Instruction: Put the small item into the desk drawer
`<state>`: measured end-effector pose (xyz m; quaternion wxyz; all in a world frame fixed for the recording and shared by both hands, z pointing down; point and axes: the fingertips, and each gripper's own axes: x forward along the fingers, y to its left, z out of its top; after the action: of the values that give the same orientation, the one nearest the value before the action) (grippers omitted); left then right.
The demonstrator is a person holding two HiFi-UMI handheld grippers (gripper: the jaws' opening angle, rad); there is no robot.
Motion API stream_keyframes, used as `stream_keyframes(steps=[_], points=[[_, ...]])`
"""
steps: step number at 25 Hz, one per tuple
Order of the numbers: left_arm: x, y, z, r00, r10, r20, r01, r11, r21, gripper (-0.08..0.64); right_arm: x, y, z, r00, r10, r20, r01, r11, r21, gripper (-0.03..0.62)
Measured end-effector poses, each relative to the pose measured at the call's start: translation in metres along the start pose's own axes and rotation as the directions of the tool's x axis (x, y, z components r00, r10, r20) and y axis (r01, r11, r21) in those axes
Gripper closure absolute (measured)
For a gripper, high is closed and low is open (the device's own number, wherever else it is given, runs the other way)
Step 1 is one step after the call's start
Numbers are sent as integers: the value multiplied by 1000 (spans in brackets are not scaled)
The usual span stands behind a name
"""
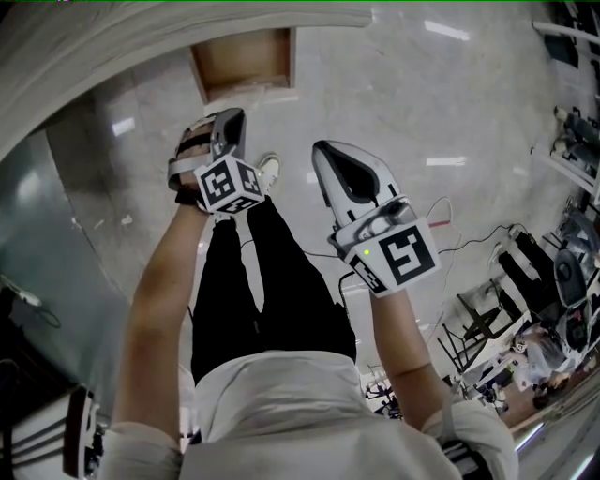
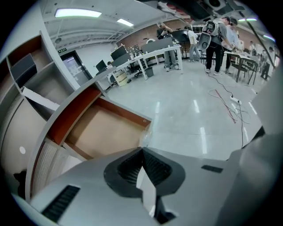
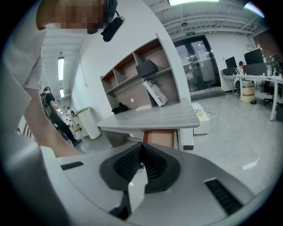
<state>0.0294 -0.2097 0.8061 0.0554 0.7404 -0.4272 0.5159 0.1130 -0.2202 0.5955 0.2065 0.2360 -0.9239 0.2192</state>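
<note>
Scrap of clear film [image 2: 144, 135], seemingly pinched in the closed left claw [image 2: 142, 149] near the open desk drawer [image 2: 104, 132], looks light, limp, slippery, best gripped by an edge; right claw [image 3: 141, 145] closed, empty

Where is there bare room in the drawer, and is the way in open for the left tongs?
The drawer bottom looks bare from its red-brown wall to its front edge. The shiny floor beside it is bare too. Tightest: the desktop overhanging the drawer's back. The left tongs pinch what looks like a small clear item.
</note>
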Motion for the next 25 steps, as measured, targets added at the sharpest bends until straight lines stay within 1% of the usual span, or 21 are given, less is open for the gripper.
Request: stream_keyframes(steps=[6,10,13,16,19,21,22,25], points=[[16,3,-3,1000,1,-25,-2,999,-36,541,-1,-4,-5,1000,-4,-5,4,1000,-2,569],[22,3,1,999,-8,-38,6,998,-56,541,-6,-8,-5,1000,-17,-5,17,1000,0,569],[25,2,5,999,-18,-42,15,996,-86,540,-10,-10,-3,1000,-28,0,28,1000,1,569],[29,0,3,999,-22,-34,18,994,-108,540,-10,-10,-7,999,-39,1,39,999,1,569],[24,-4,-5,1000,-24,-19,21,991,-130,540,-11,2,-14,999,-46,1,46,999,-3,569],[19,-3,-4,1000,-21,-7,20,990,-137,538,-13,5,-12,999,-48,3,48,999,-2,569],[19,-2,1,1000,-22,-2,21,990,-140,534,-15,3,-10,999,-48,4,48,999,-2,569],[20,-4,8,999,-36,15,38,987,-156,473,-18,0,-7,999,-51,6,51,999,-4,569]])
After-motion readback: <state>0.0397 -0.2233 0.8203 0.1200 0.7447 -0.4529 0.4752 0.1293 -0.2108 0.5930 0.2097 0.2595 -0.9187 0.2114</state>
